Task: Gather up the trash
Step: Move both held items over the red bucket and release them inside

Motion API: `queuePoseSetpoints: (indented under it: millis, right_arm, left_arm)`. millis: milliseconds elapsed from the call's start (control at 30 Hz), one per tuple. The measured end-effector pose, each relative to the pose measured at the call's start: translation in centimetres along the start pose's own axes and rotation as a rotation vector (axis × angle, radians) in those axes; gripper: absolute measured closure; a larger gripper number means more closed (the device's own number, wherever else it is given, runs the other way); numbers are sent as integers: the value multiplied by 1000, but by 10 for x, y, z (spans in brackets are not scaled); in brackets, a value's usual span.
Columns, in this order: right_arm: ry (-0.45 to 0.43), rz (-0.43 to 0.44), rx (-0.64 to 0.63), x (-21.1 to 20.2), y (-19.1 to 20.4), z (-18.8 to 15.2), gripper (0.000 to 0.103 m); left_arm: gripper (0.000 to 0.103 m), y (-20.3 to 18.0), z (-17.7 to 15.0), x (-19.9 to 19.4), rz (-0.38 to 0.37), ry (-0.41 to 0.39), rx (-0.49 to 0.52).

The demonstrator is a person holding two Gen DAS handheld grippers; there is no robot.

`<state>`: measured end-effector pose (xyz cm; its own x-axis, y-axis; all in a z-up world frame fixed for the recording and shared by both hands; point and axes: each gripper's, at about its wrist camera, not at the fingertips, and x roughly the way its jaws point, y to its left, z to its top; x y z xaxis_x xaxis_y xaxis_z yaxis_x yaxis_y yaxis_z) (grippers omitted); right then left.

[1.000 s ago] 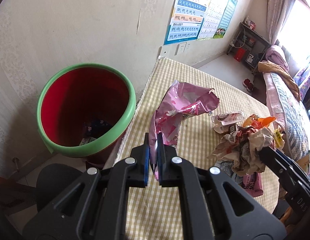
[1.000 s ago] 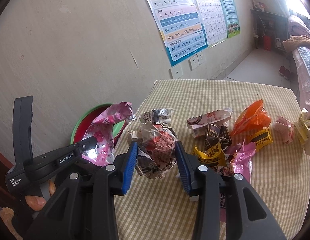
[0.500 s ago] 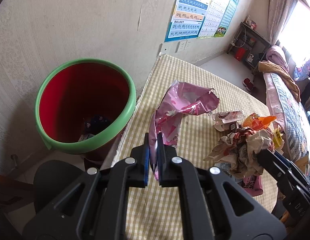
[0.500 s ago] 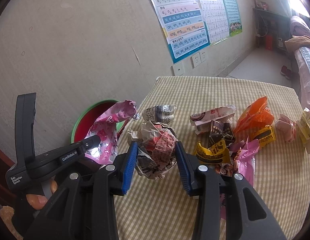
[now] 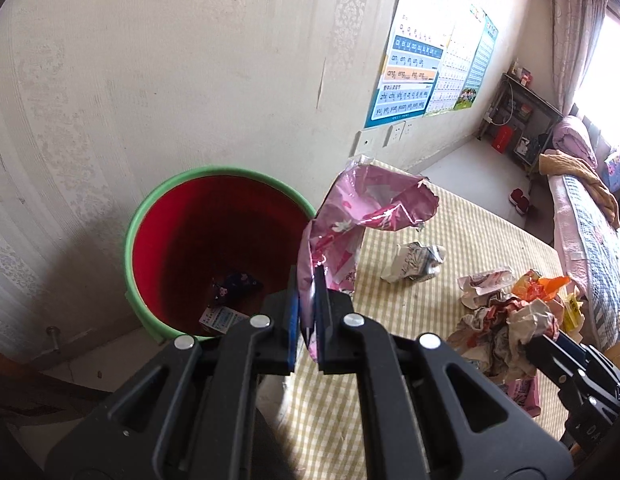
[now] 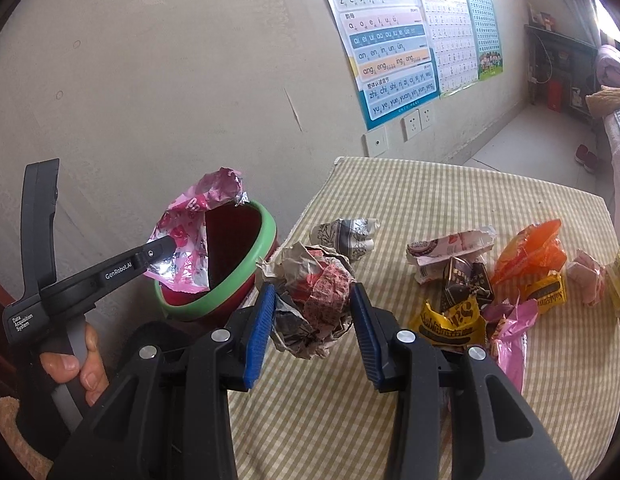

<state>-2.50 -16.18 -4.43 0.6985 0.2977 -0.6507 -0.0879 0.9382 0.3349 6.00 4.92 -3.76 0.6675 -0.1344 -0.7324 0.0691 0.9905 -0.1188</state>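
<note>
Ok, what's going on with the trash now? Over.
Left gripper shut on pink wrapper, by the bin. Right gripper shut on paper ball. Nothing blocking the bin.

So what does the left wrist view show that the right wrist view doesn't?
Only the left wrist view looks down into the red bin, where a dark wrapper and a small printed packet lie at the bottom.

Only the right wrist view shows a hand on the left gripper's handle and a yellow wrapper on the table.

Both show the left gripper shut on the pink foil bag, the right gripper shut on crumpled paper, and the checked tablecloth.
</note>
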Motion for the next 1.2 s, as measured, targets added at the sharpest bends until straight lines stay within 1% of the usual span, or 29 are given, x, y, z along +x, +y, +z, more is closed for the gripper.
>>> queuePoseSetpoints:
  millis: [200,367,567,700,900,933,967,1000,1033,1067,1100,1200]
  right_arm:
    - [-2,41,-33,8,20,24,63]
    - [9,66,-49,27,34,38,63]
    - [48,104,-48,61,52,55,63]
    - [68,126,-51,87,67,66,63]
    - [100,143,-67,122,89,77,63]
    - [98,149,-66,126,91,78,60]
    - [96,161,-61,130,92,80,51]
    - [96,170,-57,132,94,80,47]
    - [92,172,-54,133,95,81,42]
    - [88,169,-55,134,96,82,42]
    - [88,169,-54,134,97,81,42]
    - [85,170,-49,127,93,78,42]
  left_arm:
    - [97,22,16,-6,41,-33,0]
    - [97,48,29,-6,89,-59,-20]
    - [97,85,39,14,127,-22,-71]
    - [97,99,40,29,155,7,-93]
    - [97,115,39,44,177,42,-131]
    - [96,117,39,45,181,41,-140]
    - [94,119,38,46,185,40,-151]
    - [81,121,38,46,184,40,-162]
    - [60,122,37,46,183,38,-170]
    - [53,122,37,45,183,30,-175]
    - [51,121,36,43,184,21,-175]
    - [51,117,32,40,183,23,-161]
